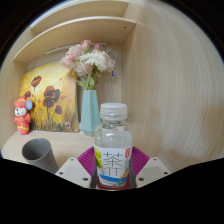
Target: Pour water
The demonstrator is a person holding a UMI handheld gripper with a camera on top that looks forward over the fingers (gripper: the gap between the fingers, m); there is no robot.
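- The gripper [112, 172] sits nearest, its two pale fingers reaching forward with their magenta pads [141, 160] facing inward.
- A clear plastic water bottle [113, 146] stands upright between the fingers, with a white cap on top and a white label bearing green characters around its lower body.
- The pads lie against the bottle's label on the left and right with no gap visible, so the gripper is clamped on the bottle.
- The bottle's base is hidden, so whether it rests on the desk [70, 150] or is lifted cannot be told.
- To the left of the bottle, a little farther off, a grey cup [39, 152] stands on the pale wooden desk, its open mouth tilted toward the view.
- Just behind the bottle, a pale blue vase [89, 112] holds a bunch of pink and white flowers [89, 60].
- Far left, a small red and orange figurine [22, 115] stands near the back of the desk.
- Behind the figurine and beside the vase, a yellow painting of red-orange flowers [48, 98] leans against the wooden back wall.
- Above all this, a wooden shelf [85, 33] runs across the wall.
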